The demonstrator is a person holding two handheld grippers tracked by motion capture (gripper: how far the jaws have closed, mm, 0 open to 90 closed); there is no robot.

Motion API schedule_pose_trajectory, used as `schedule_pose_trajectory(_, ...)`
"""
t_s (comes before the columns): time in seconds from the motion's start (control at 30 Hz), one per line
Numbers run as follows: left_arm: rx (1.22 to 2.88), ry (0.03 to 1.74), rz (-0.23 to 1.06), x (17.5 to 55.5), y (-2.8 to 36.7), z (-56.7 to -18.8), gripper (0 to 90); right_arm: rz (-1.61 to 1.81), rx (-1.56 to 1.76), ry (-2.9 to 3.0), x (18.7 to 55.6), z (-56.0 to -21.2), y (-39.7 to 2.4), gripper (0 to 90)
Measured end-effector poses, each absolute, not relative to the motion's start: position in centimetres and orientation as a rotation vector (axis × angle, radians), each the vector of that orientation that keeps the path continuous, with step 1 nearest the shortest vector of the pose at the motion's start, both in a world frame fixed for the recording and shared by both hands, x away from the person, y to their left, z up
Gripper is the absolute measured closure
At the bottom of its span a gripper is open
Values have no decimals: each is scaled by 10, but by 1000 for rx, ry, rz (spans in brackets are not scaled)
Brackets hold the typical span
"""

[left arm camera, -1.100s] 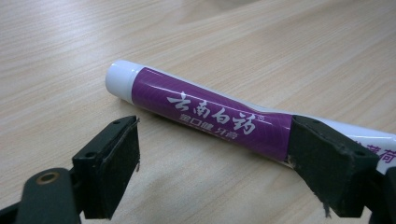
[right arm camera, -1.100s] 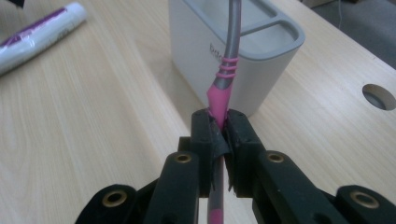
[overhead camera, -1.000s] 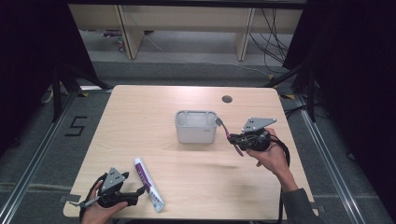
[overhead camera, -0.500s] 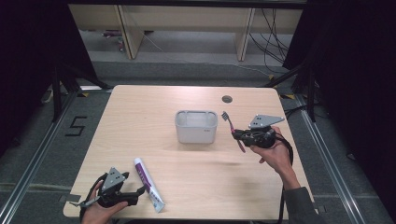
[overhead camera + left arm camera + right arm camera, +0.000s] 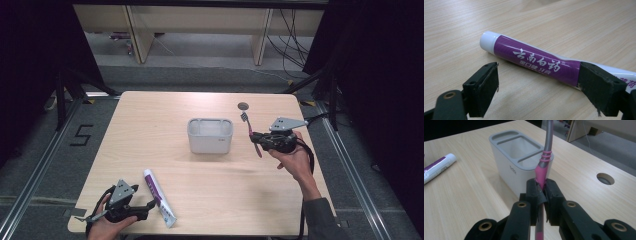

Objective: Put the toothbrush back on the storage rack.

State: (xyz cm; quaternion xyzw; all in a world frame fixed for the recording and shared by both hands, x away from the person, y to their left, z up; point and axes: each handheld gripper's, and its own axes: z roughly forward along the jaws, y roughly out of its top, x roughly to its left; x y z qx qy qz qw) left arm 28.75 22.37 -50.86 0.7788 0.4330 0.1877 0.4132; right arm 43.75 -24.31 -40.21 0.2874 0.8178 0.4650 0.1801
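Dark curtains and a grey floor surround the pale wooden table on which we work.

From the high view, our right tool sits off the table's right edge side, just beside the white holder that stands near the table's middle. It carries a pink toothbrush with the bristle end pointing toward the far edge, lifted clear of the wood, probably so that we can stand it in the holder. Our left tool rests at the near left corner, just beside the purple toothpaste tube that lies flat there.

Through the left gripper view, the left tool has its jaws wide apart, one on each side of the tube, whose white cap points away from the near edge. We judge this spacing is meant to let the jaws close across the tube's body.

Through the right gripper view, the right tool is clamped tight on the toothbrush at its pink grip, the grey neck rising upward. Behind it the holder shows its open compartments, with the table's cable hole off to the side.
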Motion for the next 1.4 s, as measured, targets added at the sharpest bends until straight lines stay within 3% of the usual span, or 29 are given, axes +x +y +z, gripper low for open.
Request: schedule_pose_trajectory(1.4,1959,1096,466,289,222,-509,165,1506,897,2106,468,-374,-227,832)
